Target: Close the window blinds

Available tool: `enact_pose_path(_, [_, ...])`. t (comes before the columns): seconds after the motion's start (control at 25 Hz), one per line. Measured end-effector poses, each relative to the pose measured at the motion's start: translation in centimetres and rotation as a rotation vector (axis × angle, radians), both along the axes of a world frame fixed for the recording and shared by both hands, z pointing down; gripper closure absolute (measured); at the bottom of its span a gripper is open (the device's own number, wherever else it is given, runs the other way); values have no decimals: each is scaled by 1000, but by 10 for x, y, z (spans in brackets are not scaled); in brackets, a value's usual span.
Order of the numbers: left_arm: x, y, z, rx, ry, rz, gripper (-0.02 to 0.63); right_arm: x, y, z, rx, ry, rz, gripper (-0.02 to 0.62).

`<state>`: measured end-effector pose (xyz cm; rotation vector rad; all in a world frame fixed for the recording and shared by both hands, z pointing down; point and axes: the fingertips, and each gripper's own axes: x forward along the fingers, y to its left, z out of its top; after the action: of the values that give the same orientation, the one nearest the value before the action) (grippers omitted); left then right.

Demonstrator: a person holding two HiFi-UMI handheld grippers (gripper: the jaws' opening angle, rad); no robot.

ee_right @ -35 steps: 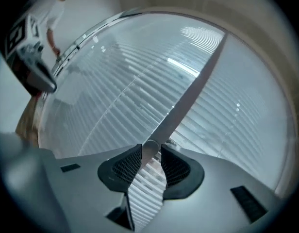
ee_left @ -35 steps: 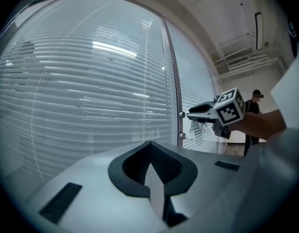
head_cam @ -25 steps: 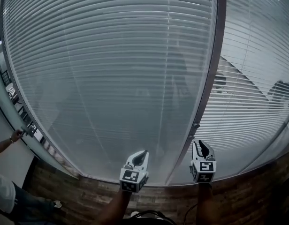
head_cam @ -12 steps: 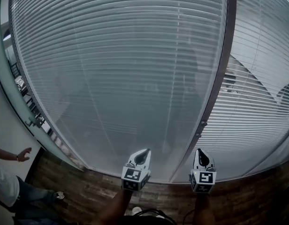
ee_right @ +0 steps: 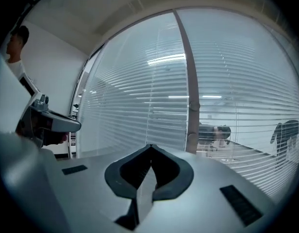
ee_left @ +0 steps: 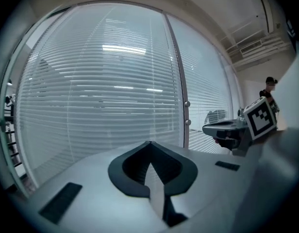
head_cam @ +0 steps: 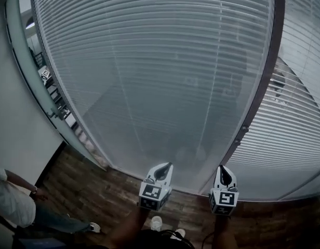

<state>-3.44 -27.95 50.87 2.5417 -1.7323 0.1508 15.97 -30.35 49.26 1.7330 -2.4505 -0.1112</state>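
Closed white blinds cover the wide left pane; the slats look flat and grey. A dark mullion separates them from the right pane's blinds, whose slats let the room behind show through. My left gripper is held low in front of the left pane, shut and empty. My right gripper hovers near the foot of the mullion, also shut with nothing in it. In the left gripper view the jaws meet at a point facing the blinds. The right gripper view shows its jaws likewise shut, pointing at the mullion.
Two small knobs sit on the mullion. A pale wall and a door frame with a handle stand at the left. A person in a white shirt stands on the wooden floor at the lower left.
The right gripper's jaws have closed. The head view has swung left and downward, showing more floor and wall. The person at the left has lowered their arm from the door handle.
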Motion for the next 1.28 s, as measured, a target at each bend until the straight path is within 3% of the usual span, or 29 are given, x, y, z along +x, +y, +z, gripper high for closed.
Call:
enact_pose_path(0.16, [-19, 28, 1, -48, -14, -53, 611, -17, 13, 12, -42, -18, -27, 592])
enact_pose_path(0.32, [-44, 41, -11, -28, -13, -83, 611, -35, 31, 15, -69, -24, -19, 592])
enact_pose_path(0.76, [-122, 73, -5, 10, 8, -53, 611, -106, 74, 33, -49, -53, 24, 592])
enact_pose_path(1.04, [-162, 101, 16, -28, 45, -61, 611, -143, 109, 54, -92, -8, 33, 592])
enact_pose_path(1.28, [-190, 128, 19, -16, 65, -42, 611, -175, 149, 49, -86, -62, 50, 594])
